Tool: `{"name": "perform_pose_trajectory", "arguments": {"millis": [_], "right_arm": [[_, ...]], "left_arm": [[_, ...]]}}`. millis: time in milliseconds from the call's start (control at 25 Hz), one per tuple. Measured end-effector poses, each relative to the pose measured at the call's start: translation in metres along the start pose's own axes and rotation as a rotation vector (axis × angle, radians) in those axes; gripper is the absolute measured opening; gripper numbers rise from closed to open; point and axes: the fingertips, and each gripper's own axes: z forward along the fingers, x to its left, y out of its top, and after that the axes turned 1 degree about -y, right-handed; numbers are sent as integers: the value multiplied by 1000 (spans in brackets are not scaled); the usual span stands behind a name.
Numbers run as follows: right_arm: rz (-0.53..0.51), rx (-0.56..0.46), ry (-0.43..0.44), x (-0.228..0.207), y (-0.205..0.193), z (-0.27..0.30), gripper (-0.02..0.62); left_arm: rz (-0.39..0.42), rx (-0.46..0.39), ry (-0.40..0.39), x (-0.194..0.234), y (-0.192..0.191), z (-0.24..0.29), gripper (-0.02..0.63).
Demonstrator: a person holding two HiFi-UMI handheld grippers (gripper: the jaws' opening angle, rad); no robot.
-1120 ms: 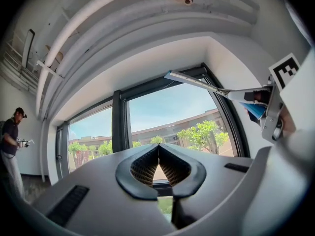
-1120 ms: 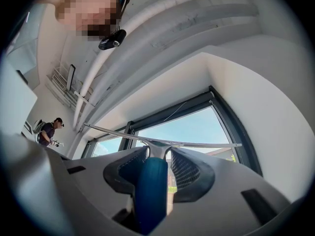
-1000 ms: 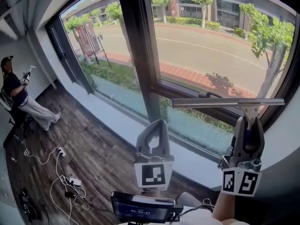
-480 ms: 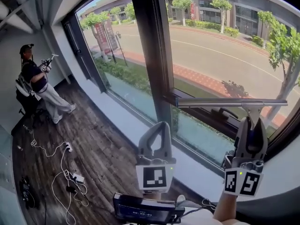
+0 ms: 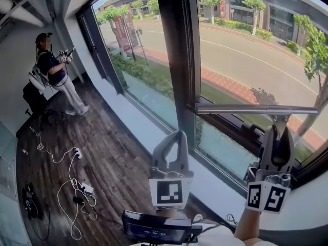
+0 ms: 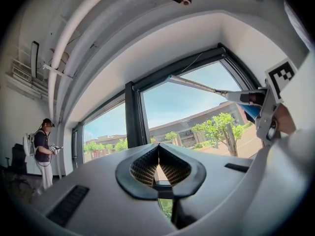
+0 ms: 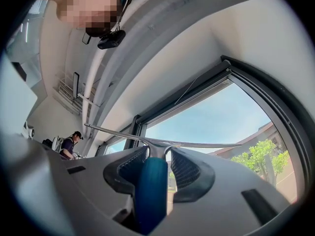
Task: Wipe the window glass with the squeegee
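Note:
My right gripper (image 5: 277, 132) is shut on the blue handle of the squeegee (image 7: 150, 191). Its long metal blade (image 5: 256, 109) lies level in front of the right window pane (image 5: 256, 50), low near the sill; whether it touches the glass I cannot tell. In the right gripper view the blade (image 7: 162, 142) spans across above the jaws. My left gripper (image 5: 169, 150) stands upright to the left, below the dark window post (image 5: 177, 50), its jaws closed on nothing. The left gripper view shows the squeegee blade (image 6: 194, 84) and the right gripper off to the right.
A pale window sill (image 5: 154, 137) runs along under the panes. A person (image 5: 54, 73) stands at the far left by the wall. White cables and a power strip (image 5: 77, 188) lie on the dark wood floor (image 5: 107, 158). A dark device (image 5: 159, 228) sits just below me.
The head view has swung left and up, so the window and person have shifted right in the frame. Both grippers and the squeegee keep about the same pose.

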Motion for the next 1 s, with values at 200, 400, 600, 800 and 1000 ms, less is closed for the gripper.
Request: {"name": "perform_pose_trajectory", "arguments": {"millis": [200, 400, 600, 800, 1000], "right_arm": [[-10, 2, -5, 30, -22, 29, 150], [-23, -13, -17, 78, -38, 64, 150], [-23, -27, -44, 127, -57, 97, 150], [-41, 2, -65, 150, -81, 113, 150], [-60, 15, -103, 141, -88, 131, 150]], "left_arm": [[16, -9, -22, 33, -15, 24, 3], [8, -17, -26, 88, -29, 45, 3], [20, -25, -41, 147, -48, 66, 3], [-27, 5, -52, 175, -74, 83, 3], [-26, 14, -105, 168, -78, 109, 3]]}}
